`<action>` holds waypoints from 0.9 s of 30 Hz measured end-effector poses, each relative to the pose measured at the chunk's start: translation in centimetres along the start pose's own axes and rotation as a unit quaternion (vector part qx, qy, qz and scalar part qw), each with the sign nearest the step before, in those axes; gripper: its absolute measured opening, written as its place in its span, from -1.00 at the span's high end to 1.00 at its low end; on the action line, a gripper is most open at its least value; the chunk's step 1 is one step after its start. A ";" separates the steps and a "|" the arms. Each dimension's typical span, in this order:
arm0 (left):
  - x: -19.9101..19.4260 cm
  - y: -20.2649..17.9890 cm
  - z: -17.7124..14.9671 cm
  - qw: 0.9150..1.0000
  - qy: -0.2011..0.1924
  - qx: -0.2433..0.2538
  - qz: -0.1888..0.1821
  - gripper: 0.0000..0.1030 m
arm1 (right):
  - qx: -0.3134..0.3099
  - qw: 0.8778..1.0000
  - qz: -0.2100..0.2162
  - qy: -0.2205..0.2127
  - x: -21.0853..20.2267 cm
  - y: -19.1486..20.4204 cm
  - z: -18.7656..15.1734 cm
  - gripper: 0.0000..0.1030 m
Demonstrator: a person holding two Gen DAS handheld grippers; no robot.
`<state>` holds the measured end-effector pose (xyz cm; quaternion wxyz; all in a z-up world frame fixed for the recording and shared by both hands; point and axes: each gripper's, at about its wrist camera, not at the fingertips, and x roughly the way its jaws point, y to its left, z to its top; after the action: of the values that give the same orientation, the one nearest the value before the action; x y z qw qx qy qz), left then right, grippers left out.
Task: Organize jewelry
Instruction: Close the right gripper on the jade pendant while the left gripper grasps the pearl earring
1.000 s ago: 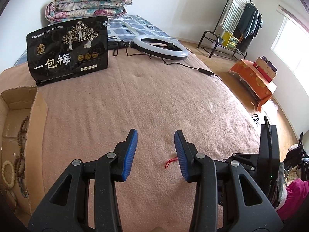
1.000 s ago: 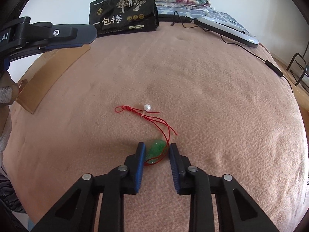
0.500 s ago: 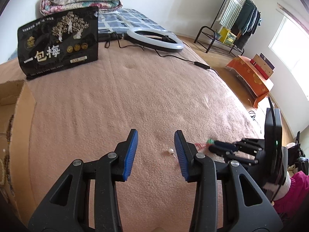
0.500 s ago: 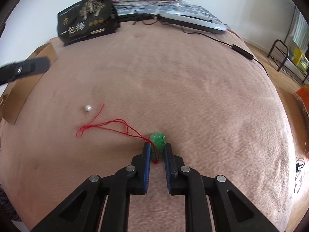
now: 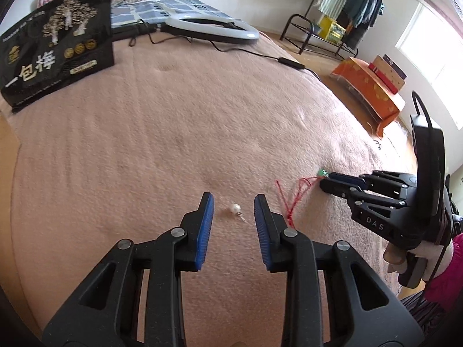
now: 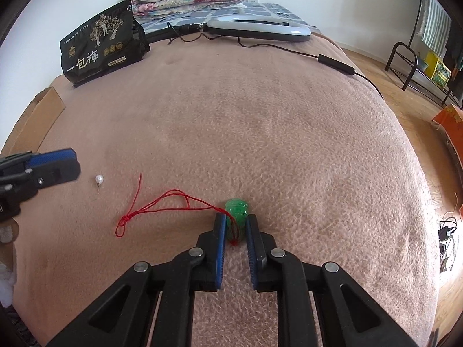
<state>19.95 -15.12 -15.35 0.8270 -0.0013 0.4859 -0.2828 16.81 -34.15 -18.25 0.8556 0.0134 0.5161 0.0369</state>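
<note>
A green pendant (image 6: 237, 211) on a red cord (image 6: 162, 205) lies on the pink blanket. My right gripper (image 6: 235, 225) is shut on the pendant, which sticks out past the fingertips; it also shows in the left wrist view (image 5: 325, 179). A white pearl earring (image 5: 235, 208) lies apart from the cord, also seen in the right wrist view (image 6: 99, 179). My left gripper (image 5: 233, 202) is open, low over the blanket, with the pearl between its blue pads. The cord (image 5: 292, 199) trails just right of the left gripper.
A black snack bag (image 5: 55, 55) stands at the back left. A ring light (image 5: 211, 27) with its cable (image 5: 289, 63) lies at the back. A cardboard box flap (image 6: 34, 121) is at the left edge. The bed edge drops to the floor on the right.
My left gripper moved forward and down so the pearl now lies between its pads. My right gripper dragged the pendant and cord to the right, away from the pearl.
</note>
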 end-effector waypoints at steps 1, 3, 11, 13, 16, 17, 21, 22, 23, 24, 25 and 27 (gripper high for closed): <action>0.2 -0.2 0.0 1.000 0.001 0.003 0.000 0.44 | 0.000 1.000 0.001 0.000 0.0 0.0 0.0 0.77; 0.5 -0.6 -0.1 1.000 0.004 0.011 0.004 0.44 | 0.000 1.000 0.003 0.000 0.0 -0.1 0.0 0.77; 2.2 -1.6 -0.8 0.999 0.021 0.040 0.025 0.47 | -0.004 1.000 0.004 0.001 0.0 0.1 -0.1 0.77; 2.6 -1.9 -1.0 0.998 0.025 0.048 0.033 0.53 | -0.004 1.000 0.003 0.001 0.0 0.1 -0.1 0.77; 2.9 -2.0 -1.1 0.998 0.025 0.050 0.037 0.54 | -0.005 1.000 0.003 0.001 0.0 0.1 -0.1 0.77; 2.9 -1.9 -1.1 0.998 0.025 0.049 0.036 0.54 | -0.004 1.000 0.004 0.001 0.0 0.1 -0.1 0.77; 3.1 -1.6 -0.9 0.998 0.026 0.048 0.041 0.70 | -0.004 1.000 0.003 0.001 0.0 0.2 0.0 0.77; 3.1 -1.6 -0.9 0.997 0.026 0.050 0.043 0.73 | -0.005 1.000 0.003 0.001 0.0 0.1 0.0 0.77; 3.1 -1.6 -1.0 0.997 0.025 0.053 0.046 0.75 | -0.005 1.000 0.002 0.002 0.0 0.2 0.0 0.76; 3.2 -1.7 -1.0 0.997 0.024 0.055 0.049 0.80 | -0.005 1.000 0.001 0.002 0.1 0.2 -0.1 0.76; 3.2 -1.7 -1.0 0.997 0.023 0.058 0.053 0.83 | -0.006 1.000 0.001 0.002 0.1 0.2 -0.1 0.76; 3.1 -1.7 -1.1 0.996 0.022 0.062 0.055 0.85 | -0.007 1.000 0.000 0.002 0.1 0.3 -0.1 0.76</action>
<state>19.44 -17.74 -17.92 0.8292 0.0826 0.4845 -0.2662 16.78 -33.90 -18.35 0.8546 0.0074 0.5175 0.0409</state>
